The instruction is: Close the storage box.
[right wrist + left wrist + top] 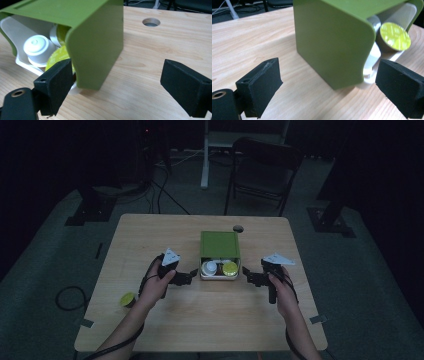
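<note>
Plainly unlabelled green box (220, 243), yellow-lidded capsule (230, 268), faint unreadable pattern

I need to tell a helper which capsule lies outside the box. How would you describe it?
Start at the wooden table and find the green box at its middle. Go from there to the table's left edge, beside the person's left forearm: the capsule lies there. It has a yellow-green top and lies alone, while the others sit in the box's white tray.

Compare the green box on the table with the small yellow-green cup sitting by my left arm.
The green box is larger, square-cornered and sits mid-table between the two grippers; the yellow-green cup is small, round and sits alone near the table's left edge. The box holds capsules in a white tray. Both are greenish and rest on the wooden table.
</note>
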Demonstrator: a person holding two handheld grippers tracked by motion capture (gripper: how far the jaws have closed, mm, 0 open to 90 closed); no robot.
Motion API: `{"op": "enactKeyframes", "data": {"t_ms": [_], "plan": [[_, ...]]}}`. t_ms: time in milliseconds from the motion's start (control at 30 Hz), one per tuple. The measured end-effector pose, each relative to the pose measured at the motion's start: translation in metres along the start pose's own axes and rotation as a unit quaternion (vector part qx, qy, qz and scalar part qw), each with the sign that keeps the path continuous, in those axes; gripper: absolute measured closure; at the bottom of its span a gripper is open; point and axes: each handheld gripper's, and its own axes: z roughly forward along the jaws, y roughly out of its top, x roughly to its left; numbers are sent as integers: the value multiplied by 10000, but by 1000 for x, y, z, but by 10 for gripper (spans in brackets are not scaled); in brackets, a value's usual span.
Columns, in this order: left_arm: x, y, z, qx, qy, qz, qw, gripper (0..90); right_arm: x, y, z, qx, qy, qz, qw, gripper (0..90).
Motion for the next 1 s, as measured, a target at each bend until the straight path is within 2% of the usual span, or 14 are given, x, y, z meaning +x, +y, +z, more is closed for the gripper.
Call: {"op": "enactKeyframes", "data": {"t_ms": [167,333,567,800,900,1000], "plan": [[3,-7,-3,52,70,-65,9999,66,-6,-9,-2,60,-92,70,9999,108],[4,-16,-5,156,299,-74,9994,66,-10,-17,-5,83,-163,86,9998,108],[3,-23,-4,262,409,-144,9987,66,-13,-24,-10,100,-232,124,9996,108],[0,-29,-6,329,395,-172,9985,66,-18,-35,-19,180,-377,125,9990,108],[-3,-31,-8,331,406,-285,9982,66,-20,-38,-23,201,-441,137,9987,108],[-7,-34,-10,352,362,-312,9982,66,-22,-41,-27,214,-488,140,9985,108]]}}
